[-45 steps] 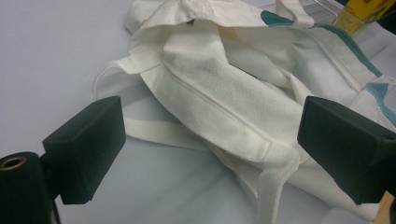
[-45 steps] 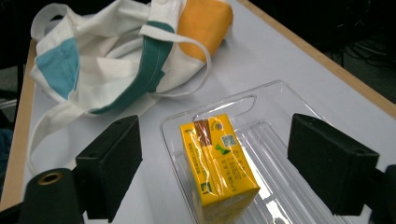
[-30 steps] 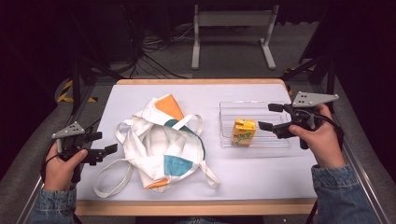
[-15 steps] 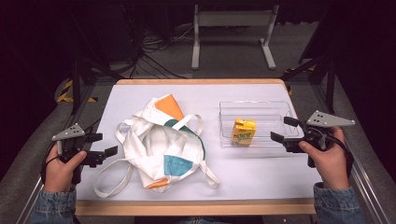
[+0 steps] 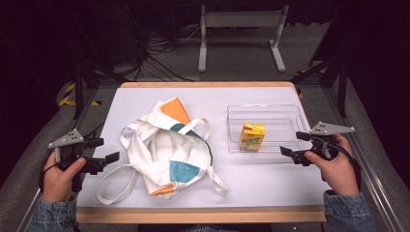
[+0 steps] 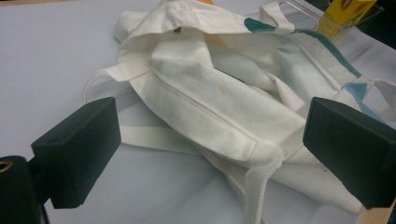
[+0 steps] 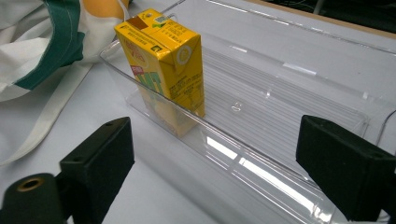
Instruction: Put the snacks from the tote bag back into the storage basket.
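1. Right gripper (image 5: 296, 149) has dropped back from above the clear tray (image 5: 290, 112) toward the table's near edge since a second ago; its jaws have just been opening and now stand wide, nothing between them.
2. Judgement: the yellow juice carton (image 5: 252, 137) looks delivered — upright inside the tray, just ahead of the right jaws, apart from them.
3. Left gripper (image 5: 107, 158) unmoved, jaws wide, holding nothing; whether a pad brushes cloth is hard to tell.
4. Just beyond the left jaws — the white tote bag (image 6: 219, 100), slumped flat, mouth facing them.
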Motion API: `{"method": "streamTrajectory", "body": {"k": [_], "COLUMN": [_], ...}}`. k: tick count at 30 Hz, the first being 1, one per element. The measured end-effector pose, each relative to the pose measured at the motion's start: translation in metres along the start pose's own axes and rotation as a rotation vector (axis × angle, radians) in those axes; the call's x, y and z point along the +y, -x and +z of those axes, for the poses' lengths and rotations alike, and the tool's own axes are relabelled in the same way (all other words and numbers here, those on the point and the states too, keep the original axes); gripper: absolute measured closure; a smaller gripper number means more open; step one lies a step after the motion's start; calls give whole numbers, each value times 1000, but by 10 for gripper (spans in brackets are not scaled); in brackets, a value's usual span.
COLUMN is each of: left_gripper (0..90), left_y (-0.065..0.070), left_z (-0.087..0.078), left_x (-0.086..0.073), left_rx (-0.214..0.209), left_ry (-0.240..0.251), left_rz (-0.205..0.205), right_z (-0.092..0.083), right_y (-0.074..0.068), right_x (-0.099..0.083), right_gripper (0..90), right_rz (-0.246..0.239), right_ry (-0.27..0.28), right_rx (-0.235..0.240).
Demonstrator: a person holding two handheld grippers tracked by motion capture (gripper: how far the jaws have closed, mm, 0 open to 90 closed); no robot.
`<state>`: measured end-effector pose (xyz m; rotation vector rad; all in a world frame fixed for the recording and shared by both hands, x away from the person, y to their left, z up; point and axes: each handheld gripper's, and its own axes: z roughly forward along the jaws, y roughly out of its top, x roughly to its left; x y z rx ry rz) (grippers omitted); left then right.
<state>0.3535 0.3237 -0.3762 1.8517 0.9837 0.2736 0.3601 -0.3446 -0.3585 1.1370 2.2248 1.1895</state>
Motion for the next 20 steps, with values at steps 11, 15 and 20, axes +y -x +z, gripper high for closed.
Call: {"method": "streamTrajectory", "body": {"k": [11, 15, 20], "left_gripper": [50, 50, 49], "left_y": [1, 0, 0], "left_z": [-1, -2, -2], "left_x": [1, 1, 1], "left_rx": [-18, -28, -24], "left_ry": [38, 66, 62], "left_rz": [9, 9, 1], "right_z": [5, 4, 4], "right_y": [2, 3, 3], "right_x": [-1, -1, -1], "right_gripper": [91, 90, 89], "right_rz": [16, 29, 19], "right_ry": [9, 49, 80], "right_rx": [-29, -23, -25]}}
